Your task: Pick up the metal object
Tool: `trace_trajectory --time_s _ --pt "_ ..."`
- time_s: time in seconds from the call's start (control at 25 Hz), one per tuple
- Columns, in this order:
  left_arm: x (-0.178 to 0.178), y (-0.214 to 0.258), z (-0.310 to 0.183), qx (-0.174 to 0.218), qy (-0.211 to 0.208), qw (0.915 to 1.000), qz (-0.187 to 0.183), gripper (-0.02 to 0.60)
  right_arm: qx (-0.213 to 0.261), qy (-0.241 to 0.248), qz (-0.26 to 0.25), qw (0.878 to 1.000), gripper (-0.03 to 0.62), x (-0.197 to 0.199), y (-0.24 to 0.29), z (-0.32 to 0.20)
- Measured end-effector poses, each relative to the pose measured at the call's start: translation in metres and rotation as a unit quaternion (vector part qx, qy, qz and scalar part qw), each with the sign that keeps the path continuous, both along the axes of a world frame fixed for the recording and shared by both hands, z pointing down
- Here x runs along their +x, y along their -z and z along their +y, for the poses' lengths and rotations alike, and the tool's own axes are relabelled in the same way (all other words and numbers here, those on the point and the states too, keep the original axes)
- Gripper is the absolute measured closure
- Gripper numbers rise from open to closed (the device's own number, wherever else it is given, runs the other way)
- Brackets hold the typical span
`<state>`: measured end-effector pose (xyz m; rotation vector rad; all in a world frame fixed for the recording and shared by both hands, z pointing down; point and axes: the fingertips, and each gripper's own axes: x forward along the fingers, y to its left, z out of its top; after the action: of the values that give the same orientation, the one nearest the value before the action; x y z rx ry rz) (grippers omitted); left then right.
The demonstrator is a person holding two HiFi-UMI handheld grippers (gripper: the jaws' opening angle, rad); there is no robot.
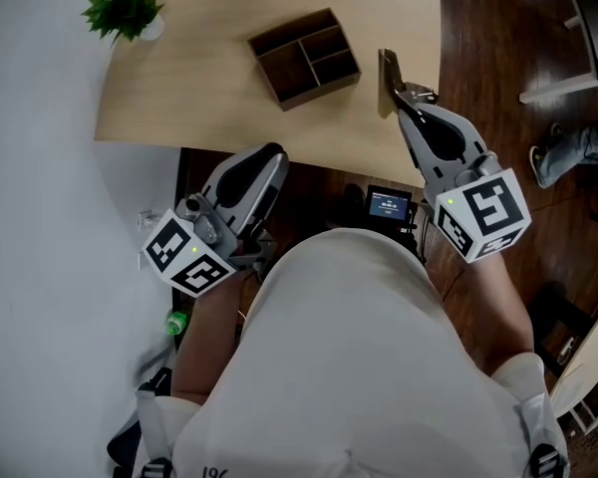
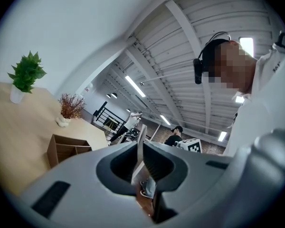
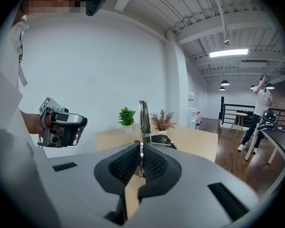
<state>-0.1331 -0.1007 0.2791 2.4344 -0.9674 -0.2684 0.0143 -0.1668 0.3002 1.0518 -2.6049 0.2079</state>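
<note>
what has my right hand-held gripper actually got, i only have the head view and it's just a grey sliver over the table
Observer: The right gripper view shows the right hand-held gripper with its jaws shut on a thin flat grey metal piece, which sticks out well past the jaw tips.
Operator: ok, anything on the table that my top edge crops out
Observer: Yes. The left gripper view shows a white pot of brown dried twigs standing on the light wooden table, apart from the green potted plant.
</note>
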Motion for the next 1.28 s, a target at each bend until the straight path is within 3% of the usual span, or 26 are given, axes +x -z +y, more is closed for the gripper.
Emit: trace_trajectory --time_s 1.28 --pt "-0.005 -0.035 0.014 -0.057 0.023 0.9979 -0.021 0.565 -0.043 -0.001 0.008 0.999 0.589 0.011 -0.027 0.030"
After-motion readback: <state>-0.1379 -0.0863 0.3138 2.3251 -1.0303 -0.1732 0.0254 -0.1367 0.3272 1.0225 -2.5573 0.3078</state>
